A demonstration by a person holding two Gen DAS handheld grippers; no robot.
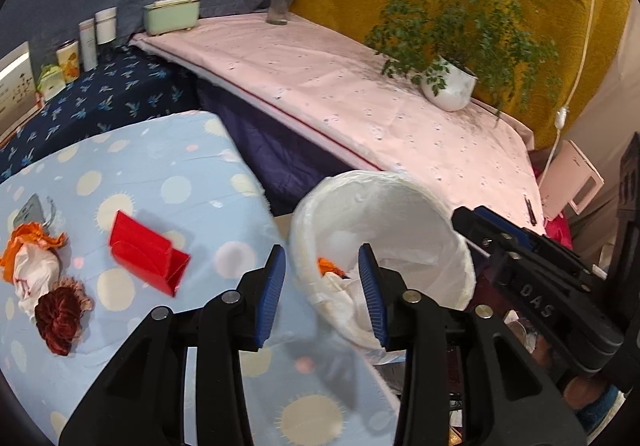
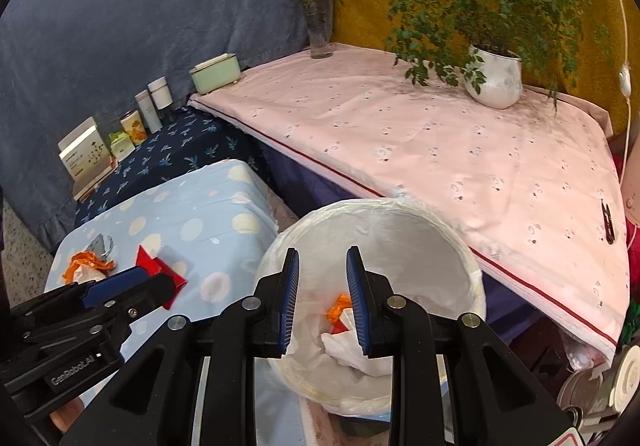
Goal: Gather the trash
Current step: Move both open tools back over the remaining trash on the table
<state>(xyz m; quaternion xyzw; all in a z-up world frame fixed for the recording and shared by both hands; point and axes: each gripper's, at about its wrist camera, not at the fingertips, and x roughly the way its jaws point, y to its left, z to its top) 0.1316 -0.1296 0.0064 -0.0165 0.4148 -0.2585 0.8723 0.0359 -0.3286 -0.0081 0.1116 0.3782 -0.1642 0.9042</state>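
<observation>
A white-lined trash bin stands beside the dotted blue table; it holds white paper and an orange scrap. My left gripper is open and empty over the table's edge next to the bin. My right gripper is open and empty above the bin. On the table lie a red folded card, an orange-and-white crumpled wad, a dark red scrunched piece and a grey wrapper. The card and wad show in the right view.
A pink-clothed table behind the bin carries a potted plant, a flower vase and a green box. Bottles, a tin and boxes stand on the dark blue cloth. Clutter sits on the floor at the right.
</observation>
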